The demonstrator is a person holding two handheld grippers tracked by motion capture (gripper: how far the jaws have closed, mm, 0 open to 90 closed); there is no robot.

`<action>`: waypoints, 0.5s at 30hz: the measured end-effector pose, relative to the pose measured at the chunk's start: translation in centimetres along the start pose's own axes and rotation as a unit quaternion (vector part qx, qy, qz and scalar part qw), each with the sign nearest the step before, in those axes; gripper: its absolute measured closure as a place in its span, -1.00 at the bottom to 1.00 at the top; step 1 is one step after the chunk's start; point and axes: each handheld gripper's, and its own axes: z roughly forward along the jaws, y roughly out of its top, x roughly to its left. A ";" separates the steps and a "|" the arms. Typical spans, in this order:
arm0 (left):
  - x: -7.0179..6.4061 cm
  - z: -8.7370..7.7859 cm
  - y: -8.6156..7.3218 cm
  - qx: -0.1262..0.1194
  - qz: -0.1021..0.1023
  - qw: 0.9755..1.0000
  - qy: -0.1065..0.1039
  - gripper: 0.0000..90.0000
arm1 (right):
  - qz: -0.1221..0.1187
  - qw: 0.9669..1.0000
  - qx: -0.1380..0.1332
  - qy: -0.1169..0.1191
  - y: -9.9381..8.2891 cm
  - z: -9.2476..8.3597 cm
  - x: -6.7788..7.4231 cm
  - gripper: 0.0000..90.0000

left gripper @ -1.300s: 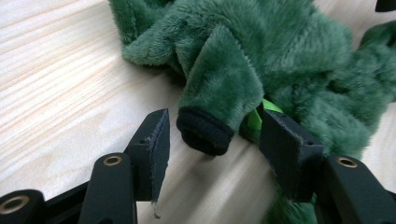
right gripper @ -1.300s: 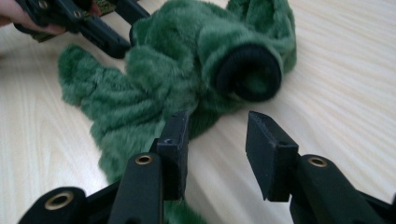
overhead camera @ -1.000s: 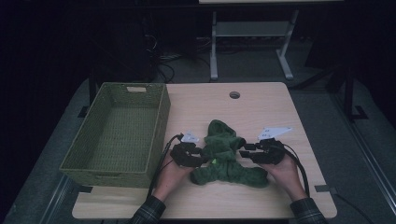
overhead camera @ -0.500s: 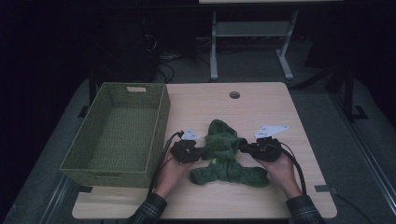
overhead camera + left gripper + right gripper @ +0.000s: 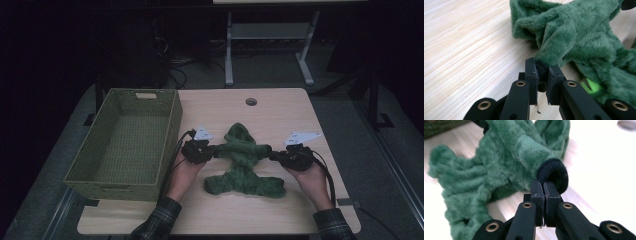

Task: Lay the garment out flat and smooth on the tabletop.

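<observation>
On wood-grain table (image 5: 280, 112): plush green garment (image 5: 243, 165), ribbed black cuffs (image 5: 554, 173).

Both claws have just clamped shut — left claw (image 5: 216, 151), right claw (image 5: 271, 156) — pinching the green fleece garment's (image 5: 243, 162) sleeve cuffs.

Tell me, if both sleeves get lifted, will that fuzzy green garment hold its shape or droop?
Probably droop: the green garment lies crumpled in soft folds. It looks light, since thin cuffs pinched by the left hand-held gripper and right hand-held gripper seem enough. The plush pile likely resists slipping.
</observation>
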 end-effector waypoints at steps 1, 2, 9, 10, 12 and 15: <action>0.0 0.4 -0.1 0.004 0.000 1.000 -0.002 0.81 | 0.003 1.000 0.007 0.001 -0.2 0.3 -0.2 0.96; 0.1 0.7 -0.2 0.009 0.002 1.000 -0.002 0.81 | 0.009 1.000 0.016 0.000 -0.4 0.6 -0.3 0.96; 0.2 2.3 -1.1 0.035 -0.001 0.999 -0.004 0.81 | 0.035 0.997 0.060 0.012 -1.3 2.4 -1.2 0.96; 0.2 2.4 -1.1 0.037 0.000 0.999 -0.004 0.81 | 0.039 0.997 0.065 0.014 -1.4 2.6 -1.2 0.96; 0.2 2.4 -1.1 0.038 0.002 0.999 -0.004 0.80 | 0.040 0.997 0.071 0.015 -1.6 2.8 -1.3 0.96; 0.3 2.5 -1.1 0.039 0.004 0.999 -0.006 0.78 | 0.041 0.996 0.077 0.016 -1.7 3.2 -1.3 0.95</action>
